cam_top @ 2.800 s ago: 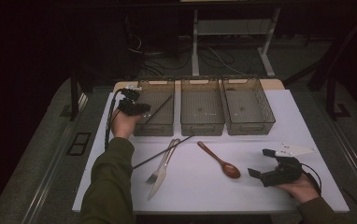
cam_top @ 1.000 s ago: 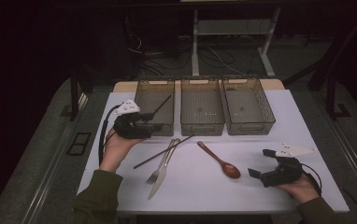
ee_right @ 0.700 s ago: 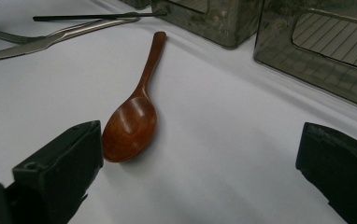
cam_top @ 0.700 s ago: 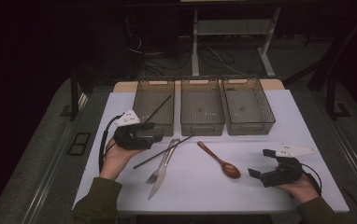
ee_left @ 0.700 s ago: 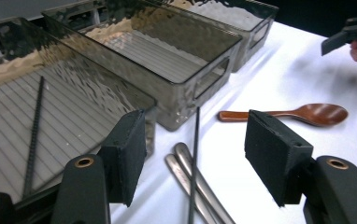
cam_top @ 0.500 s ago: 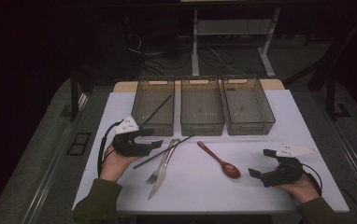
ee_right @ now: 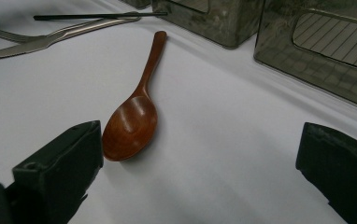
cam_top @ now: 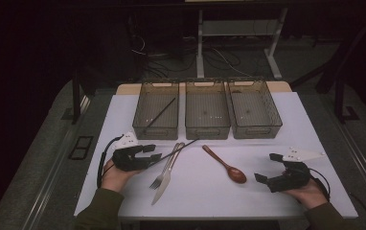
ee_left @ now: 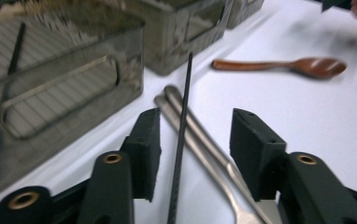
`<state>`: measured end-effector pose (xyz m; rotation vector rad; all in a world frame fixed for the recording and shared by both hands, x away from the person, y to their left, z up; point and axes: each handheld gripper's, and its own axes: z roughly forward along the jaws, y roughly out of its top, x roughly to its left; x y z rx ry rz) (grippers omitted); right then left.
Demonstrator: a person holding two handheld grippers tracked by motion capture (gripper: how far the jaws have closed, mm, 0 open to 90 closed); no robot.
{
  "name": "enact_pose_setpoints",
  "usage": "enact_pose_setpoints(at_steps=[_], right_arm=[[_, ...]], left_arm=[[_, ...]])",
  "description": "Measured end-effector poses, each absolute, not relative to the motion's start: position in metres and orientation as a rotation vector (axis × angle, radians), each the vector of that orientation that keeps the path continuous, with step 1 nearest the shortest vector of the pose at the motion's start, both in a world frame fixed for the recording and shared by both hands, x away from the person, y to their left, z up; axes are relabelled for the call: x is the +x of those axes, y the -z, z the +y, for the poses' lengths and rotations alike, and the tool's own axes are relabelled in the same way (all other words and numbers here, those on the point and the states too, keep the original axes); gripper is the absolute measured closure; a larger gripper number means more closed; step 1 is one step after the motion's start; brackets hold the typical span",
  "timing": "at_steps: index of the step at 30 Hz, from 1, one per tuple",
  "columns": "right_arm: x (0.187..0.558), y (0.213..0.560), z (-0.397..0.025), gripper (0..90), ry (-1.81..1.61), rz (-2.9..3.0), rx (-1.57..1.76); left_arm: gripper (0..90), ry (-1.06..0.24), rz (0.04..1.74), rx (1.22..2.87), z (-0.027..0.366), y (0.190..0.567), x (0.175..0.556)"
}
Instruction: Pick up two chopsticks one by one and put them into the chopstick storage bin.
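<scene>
Three clear bins (cam_top: pixel 207 115) stand in a row on the white table (cam_top: pixel 277 139); the left one holds one black chopstick (cam_top: pixel 159 114). A second chopstick (ee_left: pixel 181 135) lies between the apart left claw (ee_left: pixel 193 149), beside one fork (cam_top: pixel 164 167) and one knife (cam_top: pixel 164 184). The right claw (ee_right: pixel 200 172), also apart, sits near one wooden spoon (ee_right: pixel 134 112).
</scene>
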<state>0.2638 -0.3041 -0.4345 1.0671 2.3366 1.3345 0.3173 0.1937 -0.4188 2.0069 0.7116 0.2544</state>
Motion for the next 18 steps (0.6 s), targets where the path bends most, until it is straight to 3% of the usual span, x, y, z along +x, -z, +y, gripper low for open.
enact_pose_setpoints(at_steps=[18], right_arm=[[0.264, 0.435, -0.304, 0.2, -1.329, 2.34, 1.067]], left_arm=[[68.6, -0.171, 0.721, 2.114, 0.185, 0.444, 0.336]])
